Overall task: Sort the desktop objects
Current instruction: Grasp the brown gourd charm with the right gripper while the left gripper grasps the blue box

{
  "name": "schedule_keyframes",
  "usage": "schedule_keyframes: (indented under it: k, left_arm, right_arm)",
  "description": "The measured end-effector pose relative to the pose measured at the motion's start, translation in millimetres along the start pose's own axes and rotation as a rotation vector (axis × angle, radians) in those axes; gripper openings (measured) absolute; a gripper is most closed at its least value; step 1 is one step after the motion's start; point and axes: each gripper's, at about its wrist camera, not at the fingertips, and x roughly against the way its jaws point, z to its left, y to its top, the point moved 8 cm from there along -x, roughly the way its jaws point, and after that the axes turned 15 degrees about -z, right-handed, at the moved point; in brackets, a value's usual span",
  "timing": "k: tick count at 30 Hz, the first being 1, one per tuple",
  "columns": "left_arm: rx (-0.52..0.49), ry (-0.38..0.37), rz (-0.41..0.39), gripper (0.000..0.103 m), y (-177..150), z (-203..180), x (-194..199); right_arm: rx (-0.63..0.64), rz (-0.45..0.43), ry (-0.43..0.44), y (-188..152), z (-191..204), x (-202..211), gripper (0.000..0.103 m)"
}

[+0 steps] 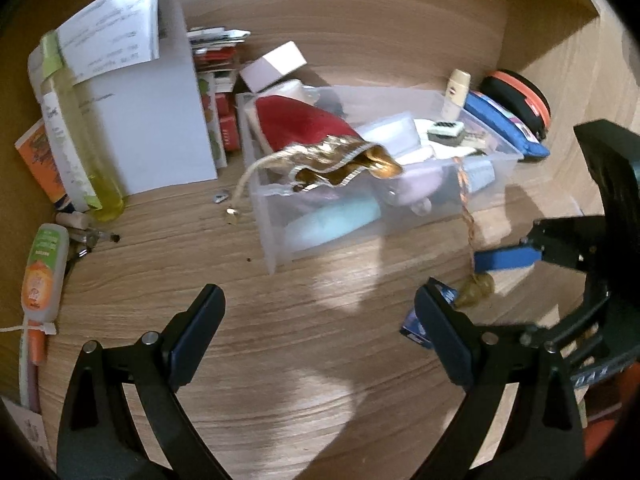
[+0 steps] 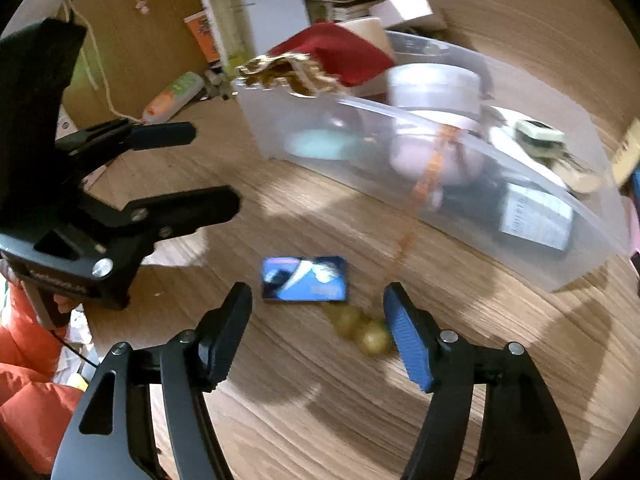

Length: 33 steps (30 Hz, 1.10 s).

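A clear plastic bin (image 1: 280, 216) (image 2: 520, 240) holds a red pouch with gold trim (image 1: 308, 128) (image 2: 340, 56), pink and pale items and small boxes. An orange cord (image 2: 428, 176) hangs over its wall down to golden bells (image 2: 364, 332) (image 1: 476, 288) on the desk. A blue card (image 2: 304, 278) (image 1: 414, 326) lies flat beside the bells. My right gripper (image 2: 317, 294) is open over the desk, with the bells just inside its blue right pad (image 2: 408, 344) and not pressed. My left gripper (image 1: 318, 296) (image 2: 192, 168) is open and holds nothing.
At the left stand a yellow bottle (image 1: 80, 140), a white box (image 1: 160, 120) with papers, and an orange-green tube (image 1: 42, 272). Behind the bin lie a blue pouch (image 1: 504, 120) and a black-orange round case (image 1: 520, 100). An orange sleeve (image 2: 24, 400) shows at the lower left.
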Motion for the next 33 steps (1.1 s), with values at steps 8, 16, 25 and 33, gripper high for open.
schedule_keyframes:
  k: [8,16,25,33]
  left_arm:
    - [-0.058,-0.055,0.093,0.097,-19.1,-25.9,-18.4]
    - [-0.102,-0.075,0.113,0.097,-22.5,-38.1,-24.2]
    - [-0.134,-0.100,0.117,0.097,-19.3,-42.4,-33.5]
    - [-0.127,-0.115,0.141,0.076,-22.4,-47.7,-43.6]
  right_arm:
    - [-0.043,-0.041,-0.078,-5.1,-23.5,11.0,0.065]
    - [0.015,-0.038,-0.075,-9.4,-17.4,4.2,0.044]
    - [-0.021,-0.070,-0.080,-4.7,-27.4,14.5,0.028]
    - [-0.081,-0.132,-0.110,6.3,-46.0,39.5,0.028]
